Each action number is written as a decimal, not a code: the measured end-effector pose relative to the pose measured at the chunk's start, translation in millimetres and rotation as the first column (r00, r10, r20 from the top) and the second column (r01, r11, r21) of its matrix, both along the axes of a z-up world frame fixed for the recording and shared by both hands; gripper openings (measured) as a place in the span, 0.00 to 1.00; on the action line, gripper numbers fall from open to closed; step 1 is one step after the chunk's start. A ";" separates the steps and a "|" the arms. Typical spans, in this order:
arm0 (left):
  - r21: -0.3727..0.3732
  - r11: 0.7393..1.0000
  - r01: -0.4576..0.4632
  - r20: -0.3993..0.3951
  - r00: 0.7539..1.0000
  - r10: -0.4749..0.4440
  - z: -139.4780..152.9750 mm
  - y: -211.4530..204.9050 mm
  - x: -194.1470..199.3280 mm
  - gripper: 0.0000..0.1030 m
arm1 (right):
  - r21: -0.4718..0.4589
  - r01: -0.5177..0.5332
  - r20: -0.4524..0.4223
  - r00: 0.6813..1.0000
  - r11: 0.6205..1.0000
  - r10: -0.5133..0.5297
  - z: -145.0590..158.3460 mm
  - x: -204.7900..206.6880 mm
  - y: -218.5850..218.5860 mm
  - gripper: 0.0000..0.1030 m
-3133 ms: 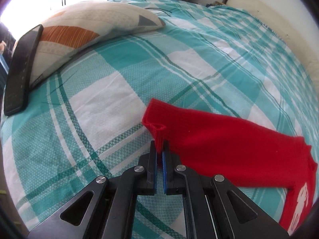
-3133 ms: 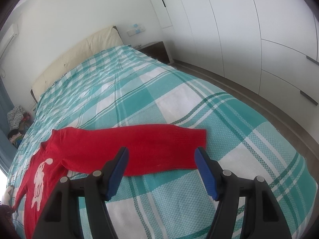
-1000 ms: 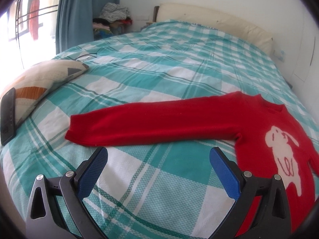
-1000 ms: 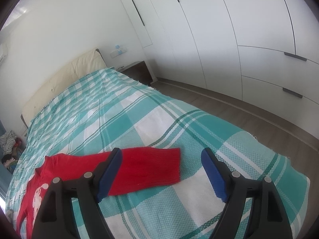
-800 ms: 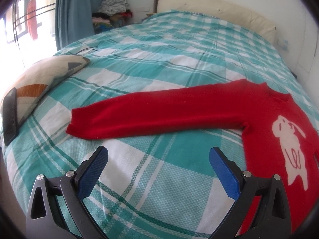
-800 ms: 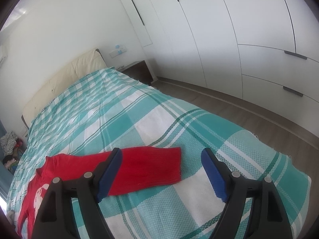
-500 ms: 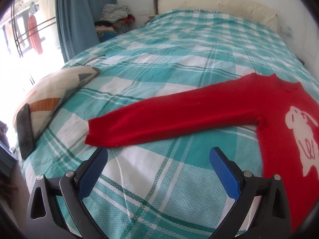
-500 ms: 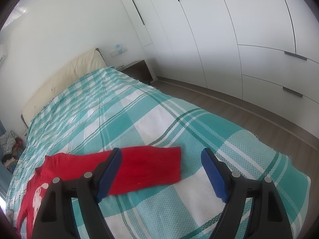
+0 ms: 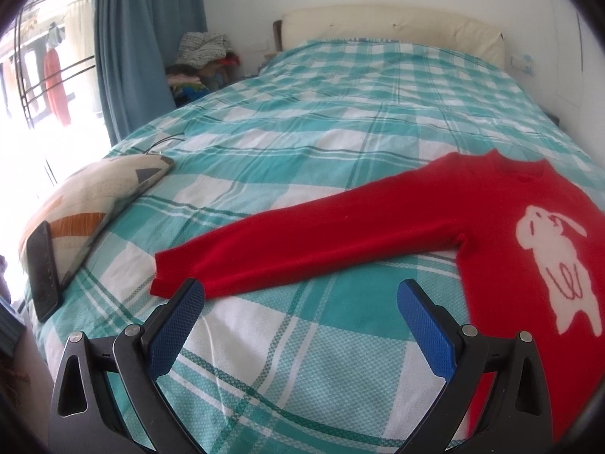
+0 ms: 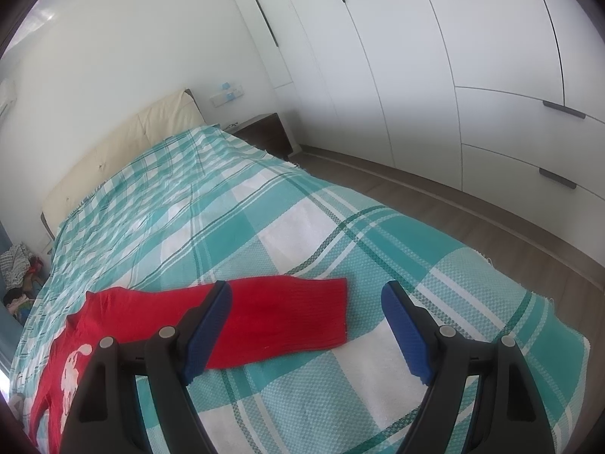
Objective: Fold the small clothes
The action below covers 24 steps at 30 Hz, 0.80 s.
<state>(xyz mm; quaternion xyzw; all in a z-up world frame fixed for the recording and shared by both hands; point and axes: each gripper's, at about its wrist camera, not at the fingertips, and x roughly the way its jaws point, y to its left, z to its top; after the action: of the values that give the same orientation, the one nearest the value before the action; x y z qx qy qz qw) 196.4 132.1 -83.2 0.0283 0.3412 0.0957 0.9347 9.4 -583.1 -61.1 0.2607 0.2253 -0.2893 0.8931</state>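
Observation:
A small red sweater (image 9: 435, 223) with a white dog motif lies flat on the teal plaid bedspread (image 9: 321, 121). Its left sleeve stretches toward the cuff (image 9: 170, 276) at lower left. My left gripper (image 9: 300, 302) is open and empty, held above the bed just short of that sleeve. In the right wrist view the other sleeve (image 10: 287, 317) lies flat, cuff at the right. My right gripper (image 10: 306, 310) is open and empty, hovering over that sleeve's cuff end.
A patterned cushion (image 9: 94, 196) with a black phone (image 9: 43, 268) leaning on it sits at the bed's left edge. A blue curtain (image 9: 140, 45) and a clothes pile (image 9: 204, 60) stand beyond. White wardrobes (image 10: 453, 75), wooden floor and a nightstand (image 10: 264, 132) lie right of the bed.
My left gripper let go of the sleeve cuff, opened wide and pulled back and up, swinging right. My right gripper drew back slightly and has stayed open and still.

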 end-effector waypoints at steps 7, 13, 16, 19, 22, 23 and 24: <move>0.039 0.999 0.007 0.006 1.000 -0.007 -0.8 -6.9 -0.3 0.99 | 0.004 -0.011 0.008 1.000 1.000 0.011 0.9 0.0 1.2 0.78; 0.053 0.999 0.001 0.026 1.000 -0.003 1.0 -8.5 -2.6 0.99 | 0.007 -0.012 0.019 1.000 1.000 0.012 2.0 -1.6 1.0 0.78; 0.048 0.999 -0.009 0.032 0.999 0.007 2.1 -6.8 -3.1 0.99 | 0.007 -0.013 0.019 1.000 1.000 0.012 2.1 -2.7 1.3 0.78; 0.038 0.999 -0.021 0.040 0.999 0.019 3.5 -3.8 -4.6 0.99 | 0.006 -0.015 0.019 1.000 1.000 0.015 2.5 -2.6 1.3 0.78; 0.022 0.999 -0.027 0.035 0.999 0.026 3.5 -0.7 -4.0 0.99 | 0.003 -0.015 0.021 1.000 1.000 0.015 3.5 -2.8 2.3 0.78; 0.017 0.999 -0.029 0.033 0.999 0.028 3.3 0.3 -3.6 0.99 | 0.003 -0.015 0.021 1.000 1.000 0.015 3.6 -2.8 2.4 0.78; 0.014 0.999 -0.030 0.032 0.999 0.029 3.2 0.4 -3.7 0.99 | 0.004 -0.016 0.022 1.000 1.000 0.016 3.6 -2.7 2.7 0.78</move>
<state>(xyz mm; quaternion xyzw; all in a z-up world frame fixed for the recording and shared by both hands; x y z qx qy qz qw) 192.7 132.6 -80.1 0.0286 0.3257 0.1124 0.9383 6.7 -580.5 -57.5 0.2639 0.2183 -0.2791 0.8971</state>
